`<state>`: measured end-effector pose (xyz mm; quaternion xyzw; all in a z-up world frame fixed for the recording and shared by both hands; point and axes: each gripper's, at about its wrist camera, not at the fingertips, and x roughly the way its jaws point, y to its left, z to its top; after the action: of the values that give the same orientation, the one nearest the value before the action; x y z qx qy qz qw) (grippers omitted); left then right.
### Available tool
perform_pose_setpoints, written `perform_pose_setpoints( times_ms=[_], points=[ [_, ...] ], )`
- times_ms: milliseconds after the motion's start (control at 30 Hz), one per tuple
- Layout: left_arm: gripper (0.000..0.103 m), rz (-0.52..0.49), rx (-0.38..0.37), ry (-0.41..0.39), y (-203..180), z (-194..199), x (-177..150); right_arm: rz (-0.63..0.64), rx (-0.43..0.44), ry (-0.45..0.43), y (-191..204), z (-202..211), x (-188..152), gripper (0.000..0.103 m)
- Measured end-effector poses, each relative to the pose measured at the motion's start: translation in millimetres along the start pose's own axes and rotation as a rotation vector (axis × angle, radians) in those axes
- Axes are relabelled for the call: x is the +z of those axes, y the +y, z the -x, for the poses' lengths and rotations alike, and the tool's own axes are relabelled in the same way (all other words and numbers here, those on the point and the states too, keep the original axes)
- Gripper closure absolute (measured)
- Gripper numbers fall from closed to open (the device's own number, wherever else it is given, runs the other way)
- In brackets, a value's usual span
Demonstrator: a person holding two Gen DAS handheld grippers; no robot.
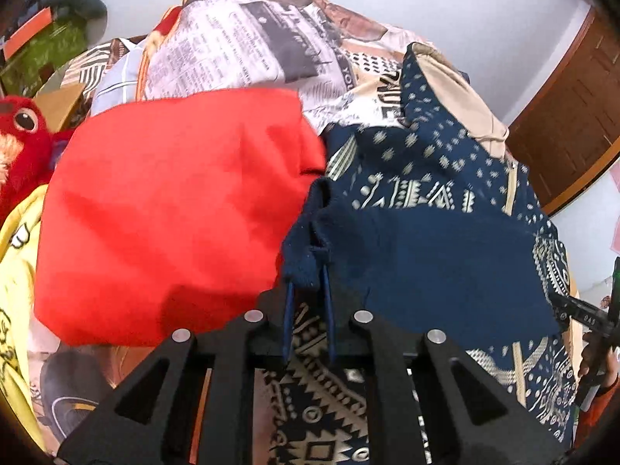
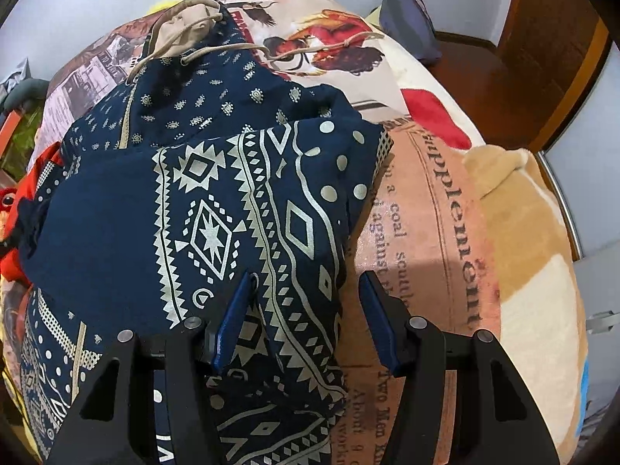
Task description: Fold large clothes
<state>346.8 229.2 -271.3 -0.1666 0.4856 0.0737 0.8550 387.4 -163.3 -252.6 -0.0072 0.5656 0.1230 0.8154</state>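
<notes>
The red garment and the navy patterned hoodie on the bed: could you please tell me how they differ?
The red garment is plain; the navy patterned hoodie carries cream geometric prints. The hoodie has a beige-lined hood and drawstrings; the red one shows none. The left gripper pinches the hoodie's cuff; the red garment lies untouched. Both rest on the newspaper-print bedcover.

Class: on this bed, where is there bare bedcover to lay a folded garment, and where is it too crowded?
Free: the newspaper-print bedcover right of the navy patterned hoodie, bordered by the tan blanket. A second bare strip lies beyond the red garment, toward the wall. Crowded: the left side, where the red garment, a yellow garment and a red plush toy abut the hoodie.
</notes>
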Motion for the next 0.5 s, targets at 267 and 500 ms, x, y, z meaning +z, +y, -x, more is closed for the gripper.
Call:
perform_pose_setpoints(
  times_ms=[267,500],
  points=[
    [0.071,-0.153,0.155,-0.008,-15.0,18.8,-11.2,-0.005,-0.026,-0.014,-1.5,8.8,1.0,0.043],
    [0.052,-0.248,0.113,-0.098,-55.2,56.6,12.8,0.031,-0.022,-0.105,9.4,45.9,19.2,0.043]
  ],
)
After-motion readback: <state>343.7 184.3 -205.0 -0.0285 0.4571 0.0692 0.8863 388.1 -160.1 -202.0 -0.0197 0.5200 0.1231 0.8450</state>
